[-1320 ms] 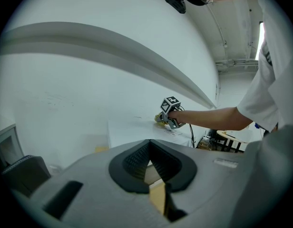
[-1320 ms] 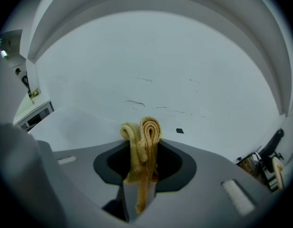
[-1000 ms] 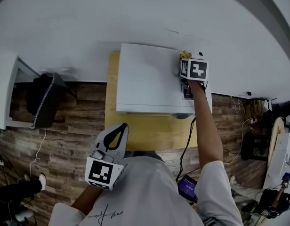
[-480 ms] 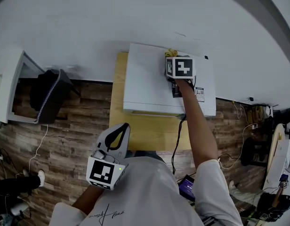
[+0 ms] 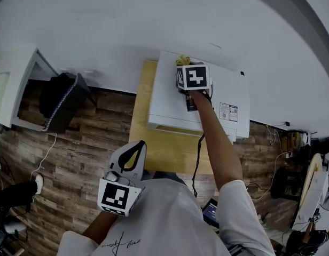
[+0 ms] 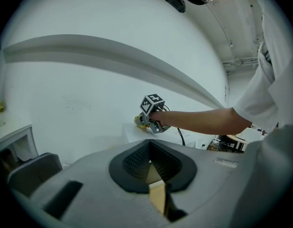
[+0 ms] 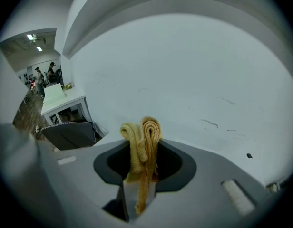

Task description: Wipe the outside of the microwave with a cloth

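My right claw [image 7: 141, 184] clenches the cloth [image 7: 144, 141] on the microwave [image 5: 170, 105] top, left claw [image 6: 153, 175] closed empty; I think the sides come next.

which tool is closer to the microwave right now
Right. The right tool is over the top of the microwave, near its back edge, clamping the yellow cloth. The left tool is down by the person's torso, away from the microwave.
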`<act>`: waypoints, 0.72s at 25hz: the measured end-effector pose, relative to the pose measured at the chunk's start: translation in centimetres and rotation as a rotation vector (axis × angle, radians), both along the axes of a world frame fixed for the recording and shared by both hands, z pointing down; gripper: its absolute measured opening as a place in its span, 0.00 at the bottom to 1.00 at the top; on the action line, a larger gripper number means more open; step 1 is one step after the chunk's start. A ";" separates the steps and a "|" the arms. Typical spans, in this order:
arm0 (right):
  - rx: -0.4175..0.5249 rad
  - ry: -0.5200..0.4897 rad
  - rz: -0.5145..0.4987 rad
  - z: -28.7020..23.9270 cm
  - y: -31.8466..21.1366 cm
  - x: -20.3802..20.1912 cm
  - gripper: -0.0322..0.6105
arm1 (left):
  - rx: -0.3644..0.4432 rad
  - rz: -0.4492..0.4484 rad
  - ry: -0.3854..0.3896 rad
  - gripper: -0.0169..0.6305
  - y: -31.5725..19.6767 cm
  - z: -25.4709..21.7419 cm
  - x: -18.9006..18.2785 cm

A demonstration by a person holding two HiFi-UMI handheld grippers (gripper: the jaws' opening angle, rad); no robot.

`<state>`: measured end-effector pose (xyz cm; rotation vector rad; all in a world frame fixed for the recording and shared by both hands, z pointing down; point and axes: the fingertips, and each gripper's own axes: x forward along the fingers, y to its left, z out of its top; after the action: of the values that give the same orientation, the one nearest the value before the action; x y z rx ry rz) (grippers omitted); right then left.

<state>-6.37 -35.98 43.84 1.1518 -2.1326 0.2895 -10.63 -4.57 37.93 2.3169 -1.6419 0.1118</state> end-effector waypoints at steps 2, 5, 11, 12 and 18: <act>-0.001 -0.003 -0.027 0.0 0.4 -1.7 0.25 | 0.004 -0.013 0.002 0.01 0.2 -0.1 -0.3; 0.008 0.006 -0.063 0.1 1.0 -3.7 0.25 | 0.008 -0.032 0.004 0.01 0.6 -0.2 -0.6; 0.031 0.032 -0.135 0.2 1.7 -6.5 0.25 | -0.007 -0.053 -0.007 0.01 1.2 0.0 -0.9; 0.030 0.028 -0.148 0.2 1.8 -7.0 0.25 | -0.004 -0.057 -0.006 0.01 1.2 -0.1 -0.9; 0.024 -0.046 -0.206 -2.0 3.7 -8.4 0.25 | -0.006 -0.058 -0.002 0.01 1.1 -0.4 -0.9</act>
<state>-14.72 -32.30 41.87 0.9363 -2.2796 0.1985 -11.49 -3.43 37.51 2.2630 -1.7064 0.1064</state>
